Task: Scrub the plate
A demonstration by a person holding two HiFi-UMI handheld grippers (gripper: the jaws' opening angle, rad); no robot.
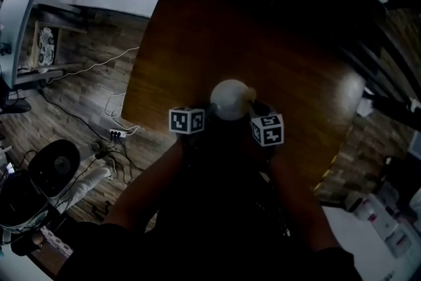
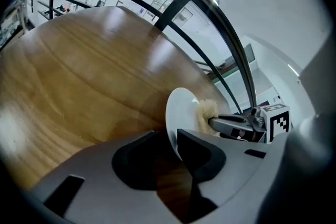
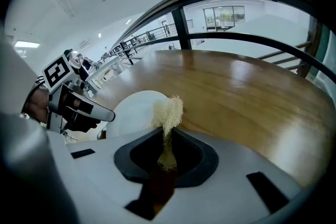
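**Grip state.** The left gripper (image 2: 168, 139) is clamped on the rim of the white plate (image 2: 181, 110). The rim sits between its jaws, and this is the only hold on the plate. The right gripper (image 3: 167, 136) is closed on the thin tail of a pale fibrous scrubber (image 3: 168, 110), whose fluffy head touches the plate's face.

**Location.** In the head view the plate is near the middle of the wooden table (image 3: 236, 86), at 12 o'clock from the person. The left gripper takes it at about 8 o'clock on the rim and the right gripper comes in at about 4 o'clock. The plate is tilted up on edge. No view shows whether its far rim rests on the table.

**Hazards.**
- Pivot at the rim: scrubbing force is applied away from the single clamp point, so a hard push would probably lever the plate round in the jaws. If it slipped out, it would fall onto the hard table.
- Scrubber pull-out: only the narrow tail is pinched, so dragging across the face may draw it free.
- Jaw contact: if the soft head compresses fully, the right jaws could strike the plate.

**Containers and contents.** The plate is the only vessel in view. Its visible face is bare, with no food, water or foam discernible and only the scrubber against it.
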